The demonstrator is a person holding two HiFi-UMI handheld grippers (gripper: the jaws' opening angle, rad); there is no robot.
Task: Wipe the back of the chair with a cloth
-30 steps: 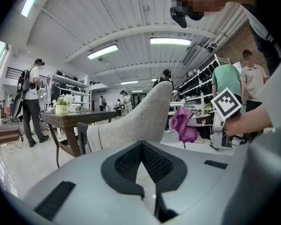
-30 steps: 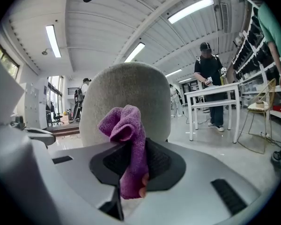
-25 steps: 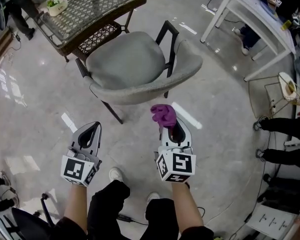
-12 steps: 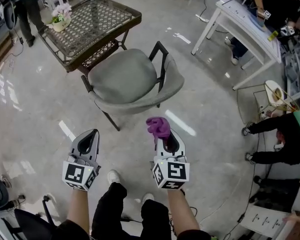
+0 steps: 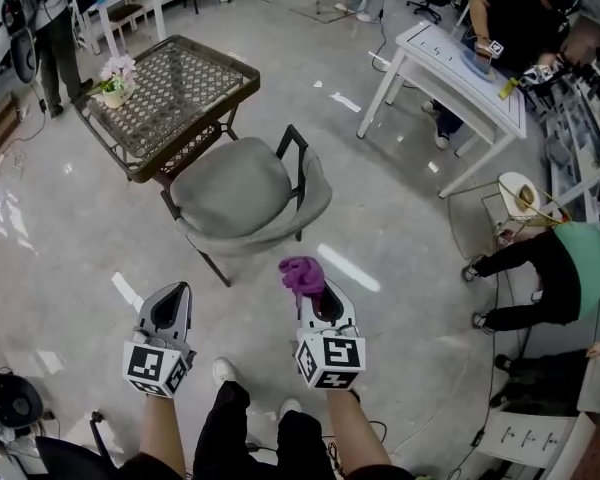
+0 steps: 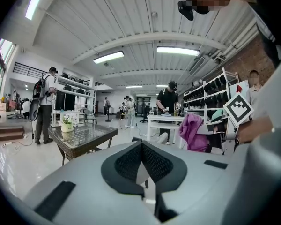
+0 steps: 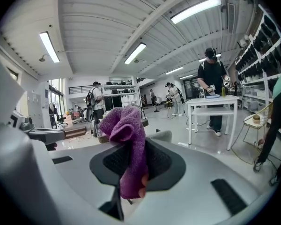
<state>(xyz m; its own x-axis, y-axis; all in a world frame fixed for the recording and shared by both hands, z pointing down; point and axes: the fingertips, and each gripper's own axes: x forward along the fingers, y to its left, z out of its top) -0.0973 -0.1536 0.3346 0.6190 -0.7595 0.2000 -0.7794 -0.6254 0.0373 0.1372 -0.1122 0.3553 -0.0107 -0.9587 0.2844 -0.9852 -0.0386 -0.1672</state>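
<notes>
Head-camera view looking steeply down at a shiny grey floor (image 5: 410,268), where a person stood a short way behind a grey padded chair (image 5: 235,183) with dark legs and arms. The chair's curved back (image 5: 280,226) faced the person. Its seat was turned away toward a glass-topped desk (image 5: 175,88) on the chair's far side, which carried a small pot of flowers (image 5: 115,76). The right gripper (image 5: 313,290) was held out toward the chair, on the person's side of the backrest and clearly apart from it. Its fingers were clenched on a purple cloth (image 5: 302,271), which bunched up above the tips and hung down between the pads, as that gripper's own view confirmed. The left gripper (image 5: 175,303) was level with it, off the end of the backrest that lay to the person's left, and also apart from the chair. Its fingers were closed tip to tip with nothing between them. The cloth touched no part of the chair, so the wiping had not begun. The step in hand looked like the approach, with the cloth ready. The next move would probably call for stepping or reaching closer and raising the cloth to the top edge of the backrest. The bunched part would then need pressing flat against the padding and sweeping along the curve. The left gripper might need to steady the chair, since its slim legs could slide on a polished floor under pressure.
</notes>
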